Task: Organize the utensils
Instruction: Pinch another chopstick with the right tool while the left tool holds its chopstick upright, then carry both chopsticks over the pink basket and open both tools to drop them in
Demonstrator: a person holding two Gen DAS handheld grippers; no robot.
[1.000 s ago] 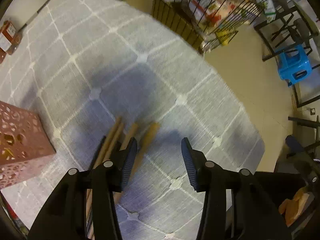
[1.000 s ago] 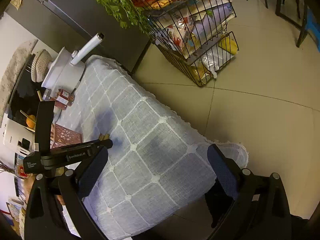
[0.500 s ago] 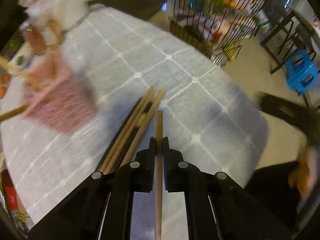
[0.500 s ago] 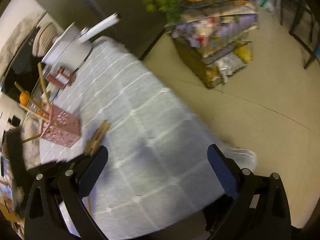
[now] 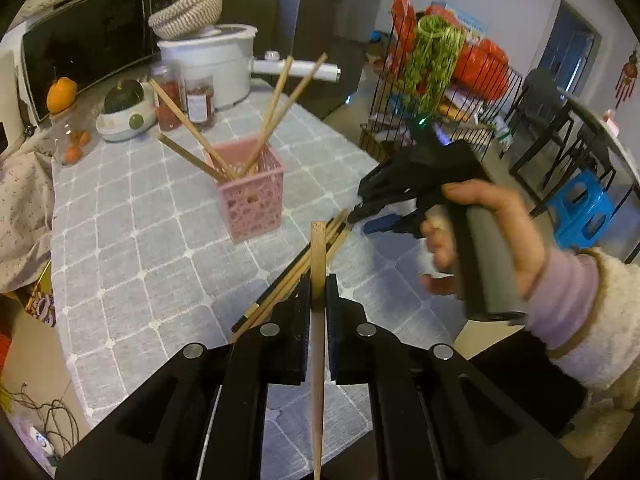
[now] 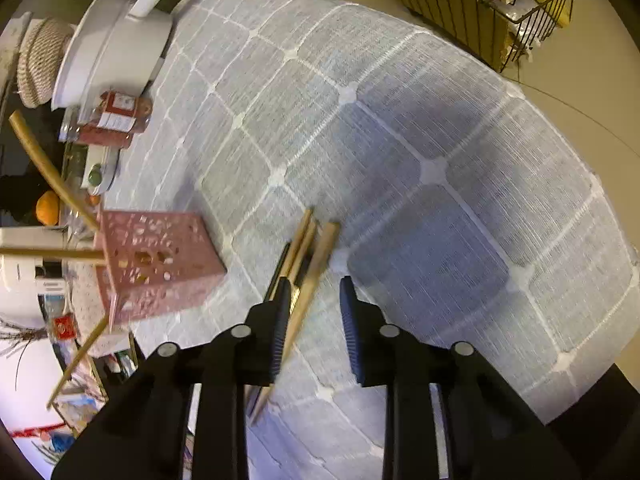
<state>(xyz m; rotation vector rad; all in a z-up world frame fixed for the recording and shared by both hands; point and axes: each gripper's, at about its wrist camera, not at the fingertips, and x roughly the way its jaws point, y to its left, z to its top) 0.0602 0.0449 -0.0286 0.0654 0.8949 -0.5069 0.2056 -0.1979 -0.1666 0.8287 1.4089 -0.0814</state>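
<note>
Sorting chopsticks into a holder, we are partway through. A pink perforated basket [image 5: 251, 190] stands on the table's grey checked cloth [image 5: 120, 240], and four wooden chopsticks [image 5: 276, 114] already lean out of its open top. That part reads as done.

Our left gripper [image 5: 319, 292] is clenched on one more chopstick [image 5: 318, 256], which sticks out past the fingertips and points roughly toward the basket but is not yet over it. It looks lifted clear of the cloth.

A small loose bundle of chopsticks [image 6: 306, 248] lies on the cloth just beside the basket. We count about four there, one of them dark, though they overlap and the count is unsure. Our right gripper [image 6: 314, 320] hangs over this bundle with its jaws closing. One light chopstick runs between them, close against the left finger, but the pads do not yet press it.

By our judgement, the held chopstick and the whole bundle remain to be placed.
</note>
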